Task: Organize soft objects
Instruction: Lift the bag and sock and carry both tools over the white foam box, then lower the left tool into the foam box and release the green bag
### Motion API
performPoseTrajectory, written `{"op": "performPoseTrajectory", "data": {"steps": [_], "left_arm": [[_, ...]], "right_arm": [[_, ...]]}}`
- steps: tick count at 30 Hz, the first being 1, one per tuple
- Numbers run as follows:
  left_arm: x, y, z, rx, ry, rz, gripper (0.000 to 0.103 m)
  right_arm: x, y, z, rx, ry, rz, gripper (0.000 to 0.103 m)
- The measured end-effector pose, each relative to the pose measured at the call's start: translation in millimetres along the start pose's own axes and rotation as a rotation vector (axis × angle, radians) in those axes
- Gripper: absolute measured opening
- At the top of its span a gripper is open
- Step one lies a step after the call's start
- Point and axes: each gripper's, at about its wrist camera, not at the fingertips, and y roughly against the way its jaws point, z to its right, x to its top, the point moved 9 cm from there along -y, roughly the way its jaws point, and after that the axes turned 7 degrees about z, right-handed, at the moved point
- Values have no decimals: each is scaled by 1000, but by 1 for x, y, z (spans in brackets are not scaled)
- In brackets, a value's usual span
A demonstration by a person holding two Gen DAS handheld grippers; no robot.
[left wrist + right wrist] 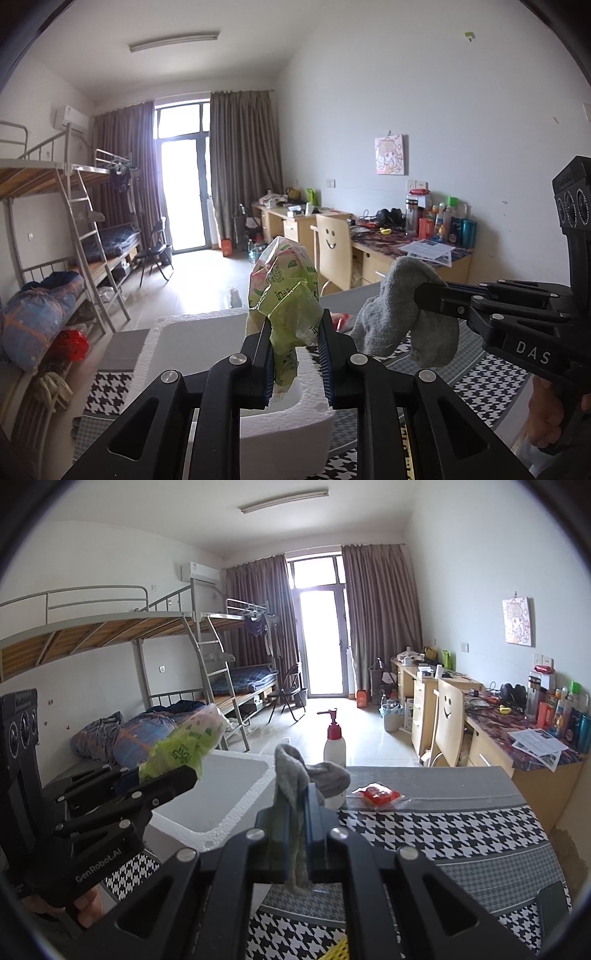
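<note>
My left gripper [293,325] is shut on a crumpled green and pink plastic packet [286,291], held upright above a white foam box [207,332]. The same packet [184,746] shows in the right wrist view, sticking out of the left gripper [184,771] over the foam box [229,794]. My right gripper [299,801] is shut on a grey sock [295,775], which droops over its fingers. In the left wrist view the grey sock [399,310] hangs from the right gripper [421,291] to the right of the packet, above the table.
A checked black-and-white cloth [443,842] covers the table. On it lie a red wrapped packet [376,794] and a white pump bottle [334,746] with a red collar. Bunk beds [147,664] stand left, desks and a wooden chair [448,716] right.
</note>
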Motion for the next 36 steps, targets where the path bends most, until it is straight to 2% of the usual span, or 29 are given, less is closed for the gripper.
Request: {"op": "performPoseTrajectory", "data": {"steps": [20,36], "left_arm": [[-4,-9,-39,101,12,-31,22],[-19,-31,-55,114,56,-109,22]], "right_arm": [[11,-26,-34,85,31,-7,9],[16,-38,-44,101,48,-17,9]]}}
